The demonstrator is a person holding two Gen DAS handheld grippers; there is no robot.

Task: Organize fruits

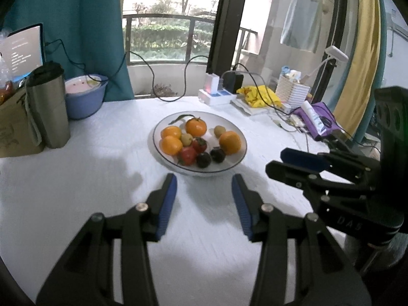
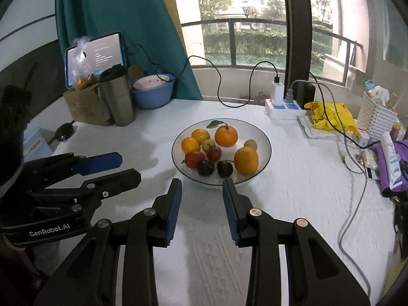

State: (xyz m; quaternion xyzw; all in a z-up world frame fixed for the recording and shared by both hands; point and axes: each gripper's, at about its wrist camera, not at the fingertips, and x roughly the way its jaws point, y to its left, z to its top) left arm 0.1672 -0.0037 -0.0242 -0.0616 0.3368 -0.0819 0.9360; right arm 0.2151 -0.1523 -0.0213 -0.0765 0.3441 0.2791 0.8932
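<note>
A white plate (image 1: 229, 123) (image 2: 261, 137) with a dark rim stands mid-table on the white cloth. It holds several oranges (image 1: 195, 127) (image 2: 226, 136), two red fruits (image 1: 187, 155) (image 2: 194, 159), two dark plums (image 1: 203, 159) (image 2: 205, 167) and small yellow-green fruits (image 1: 186, 139) (image 2: 250, 143). My left gripper (image 1: 204, 178) (image 2: 130, 168) hovers just short of the plate's near edge, open and empty. My right gripper (image 2: 202, 182) (image 1: 276, 160) hangs beside it on the right, its jaws a narrow gap apart with nothing between them.
At the back left stand a steel tumbler (image 1: 48, 107), a blue bowl (image 1: 85, 97), a cardboard box (image 2: 84, 104) and a lit tablet (image 2: 102, 53). On the right lie a power strip (image 2: 283, 107) with cables, a yellow bag (image 2: 331, 117), a white basket (image 2: 377, 117) and a purple pouch (image 2: 387, 163).
</note>
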